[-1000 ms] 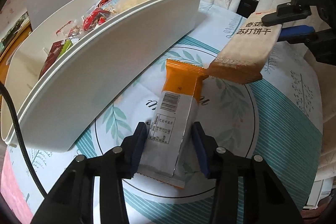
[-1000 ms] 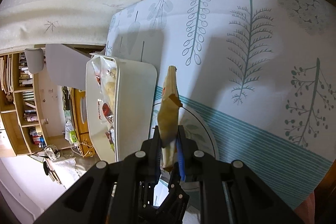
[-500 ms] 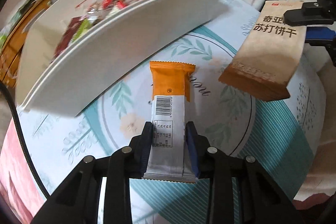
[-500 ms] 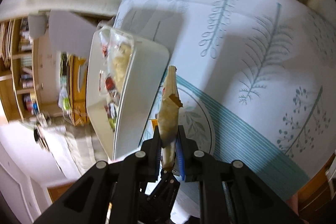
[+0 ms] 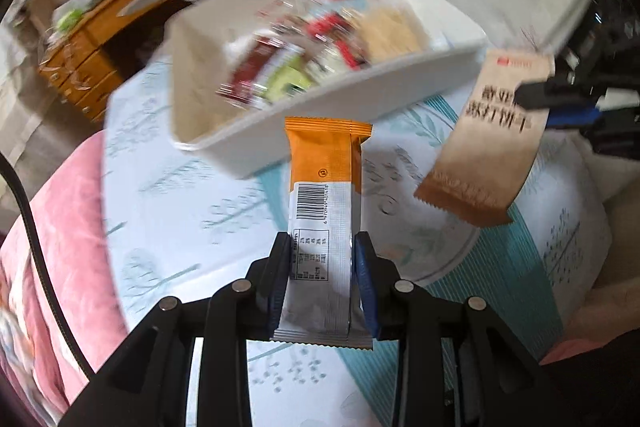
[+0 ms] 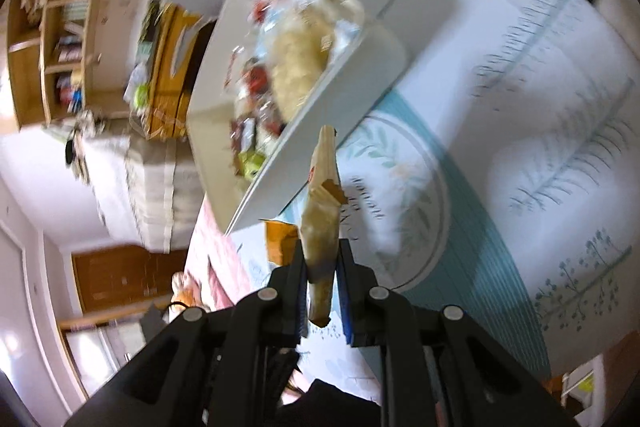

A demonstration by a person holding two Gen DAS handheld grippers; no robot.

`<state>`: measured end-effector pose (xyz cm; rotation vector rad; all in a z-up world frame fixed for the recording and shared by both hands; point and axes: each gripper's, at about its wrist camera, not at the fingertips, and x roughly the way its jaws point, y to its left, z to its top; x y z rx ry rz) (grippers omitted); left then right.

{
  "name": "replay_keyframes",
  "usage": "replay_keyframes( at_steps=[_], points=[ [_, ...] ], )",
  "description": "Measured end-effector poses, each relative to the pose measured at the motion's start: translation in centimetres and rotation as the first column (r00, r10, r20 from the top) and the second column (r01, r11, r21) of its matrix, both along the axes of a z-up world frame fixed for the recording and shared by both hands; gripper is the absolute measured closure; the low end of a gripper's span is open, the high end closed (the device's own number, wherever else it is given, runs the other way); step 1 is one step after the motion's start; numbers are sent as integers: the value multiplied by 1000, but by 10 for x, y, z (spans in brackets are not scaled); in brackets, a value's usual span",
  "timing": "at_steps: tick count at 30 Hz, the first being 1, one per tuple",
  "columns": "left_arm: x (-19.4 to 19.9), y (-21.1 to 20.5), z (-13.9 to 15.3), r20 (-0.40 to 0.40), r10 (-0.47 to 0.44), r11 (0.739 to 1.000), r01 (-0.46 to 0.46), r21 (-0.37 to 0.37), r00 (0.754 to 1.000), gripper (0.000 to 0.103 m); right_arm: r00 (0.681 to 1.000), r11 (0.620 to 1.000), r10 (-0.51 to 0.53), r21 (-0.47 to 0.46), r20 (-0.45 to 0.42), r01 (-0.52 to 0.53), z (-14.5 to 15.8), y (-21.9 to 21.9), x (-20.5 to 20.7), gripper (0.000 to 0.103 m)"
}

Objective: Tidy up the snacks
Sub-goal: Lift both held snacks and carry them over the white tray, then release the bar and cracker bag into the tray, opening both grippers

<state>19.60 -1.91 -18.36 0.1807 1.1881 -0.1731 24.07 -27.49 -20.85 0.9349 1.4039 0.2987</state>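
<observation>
The left gripper (image 5: 322, 287) is closed on the silver end of an orange-and-silver snack bar (image 5: 326, 203), its two blue-padded fingers (image 5: 364, 283) pressing the wrapper's long edges, so the jaws stand only as far apart as the packet is wide. The bar's long axis runs straight out along the fingers, with its orange crimped end pointing at the near wall of the white bin (image 5: 332, 103) and overlapping that wall in the left wrist view; whether it touches the wall cannot be told. The bar is held up off the patterned tablecloth (image 5: 172, 203), barcode side facing the camera. To the right of the bin, the right gripper (image 6: 322, 267) is clamped nearly shut on a tan cracker packet (image 5: 488, 143), pinching it across its flat faces near its top, printed end. In the left wrist view the packet hangs with its long axis tilted, the brown serrated end pointing down and toward the bar, clear of the tablecloth. In the right wrist view it shows edge-on (image 6: 322, 203), its far tip pointing toward the bin's near long wall (image 6: 332, 131). The bin itself holds a blurred jumble of wrapped snacks (image 5: 304, 63), red, green and pale, and sits on the tablecloth beyond both packets.
</observation>
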Motion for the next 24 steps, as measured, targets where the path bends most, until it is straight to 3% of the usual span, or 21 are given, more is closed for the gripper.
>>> replay_keyframes(
  at_steps=[3,8,13,18,24],
  points=[
    [7,17,21,35,90,996,-89,-10,995,73,996,998,55,8,66,-56,7,11,13,90],
    [30,42,54,117,227,973,-221,-61,967,73,968,989,144,-12,205,-145,23,29,38,90],
    [57,52,68,172,289,957,-277,-92,942,73,933,985,169,-15,317,-173,33,36,61,90],
    [89,51,66,203,318,946,-295,-133,926,73,917,984,175,-48,359,-169,28,37,87,90],
    [120,47,44,182,350,930,-318,-183,919,72,915,985,170,-79,365,-152,13,28,109,89]
  ],
)
